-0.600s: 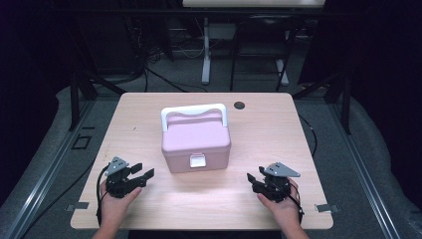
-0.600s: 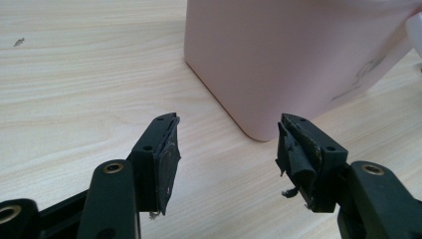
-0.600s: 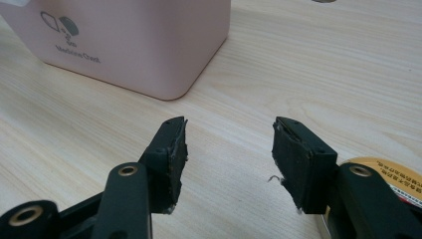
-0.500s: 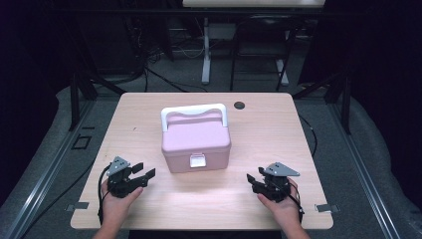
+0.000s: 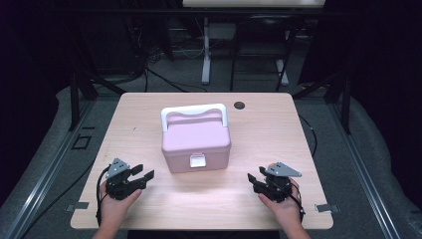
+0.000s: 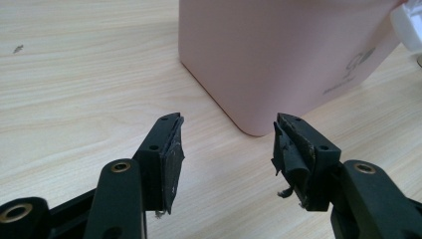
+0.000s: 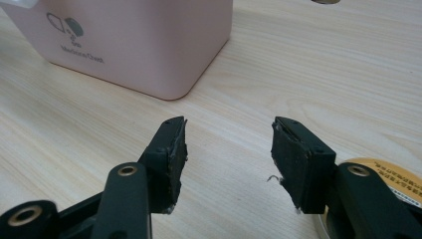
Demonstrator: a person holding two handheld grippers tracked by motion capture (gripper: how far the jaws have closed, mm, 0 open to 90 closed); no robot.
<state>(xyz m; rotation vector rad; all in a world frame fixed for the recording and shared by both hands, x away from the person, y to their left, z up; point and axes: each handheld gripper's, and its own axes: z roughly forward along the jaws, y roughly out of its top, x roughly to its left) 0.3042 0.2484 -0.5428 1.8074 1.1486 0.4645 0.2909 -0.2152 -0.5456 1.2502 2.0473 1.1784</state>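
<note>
I noted the pink box (image 5: 195, 142) closed at mid-table (image 5: 259, 124). My left gripper (image 5: 141, 175) and right gripper (image 5: 255, 180) flanked it, jaws spread, pinching nothing.

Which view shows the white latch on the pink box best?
The high view: the white latch sits shut, centred on the front of the pink box, facing the camera. The left gripper view catches a white corner of it at the frame edge; the right gripper view a sliver at the top left.
</note>
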